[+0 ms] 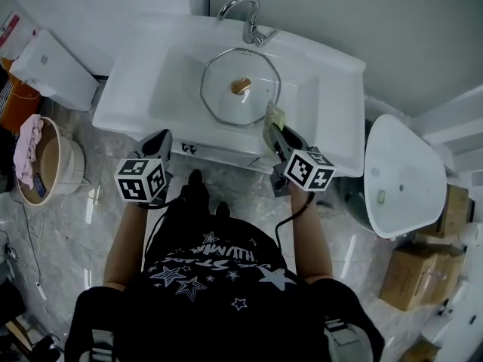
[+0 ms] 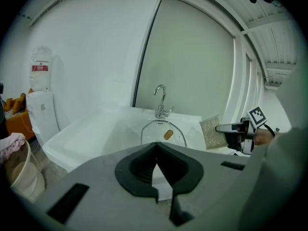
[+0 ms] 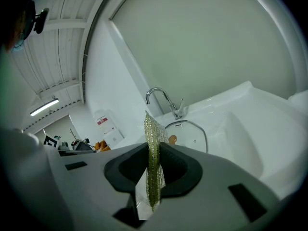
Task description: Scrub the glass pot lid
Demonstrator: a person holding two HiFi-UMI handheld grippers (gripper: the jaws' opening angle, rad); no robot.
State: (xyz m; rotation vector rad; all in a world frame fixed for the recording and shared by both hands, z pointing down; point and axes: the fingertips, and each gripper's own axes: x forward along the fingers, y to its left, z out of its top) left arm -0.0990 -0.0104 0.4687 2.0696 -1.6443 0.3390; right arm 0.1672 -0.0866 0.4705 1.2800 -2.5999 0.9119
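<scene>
Left tool (image 1: 161, 137): low at the front edge of the sink (image 1: 128, 96), jaws together, nothing between them.
Right tool (image 1: 270, 130): over the basin's right side, clamped on a scrub pad (image 1: 275, 115) that stands upright.
Glass pot lid (image 1: 240, 87): flat in the basin below the faucet (image 1: 249, 17), knob up.
Writing: red label on the bottle (image 2: 40, 69), unreadable.

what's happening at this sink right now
A person stands at a white sink with a gripper in each hand. The right gripper is shut on a mesh scouring pad near the basin's front edge. The left gripper is shut and empty. The glass pot lid lies flat in the basin, neither gripper touching it.
</scene>
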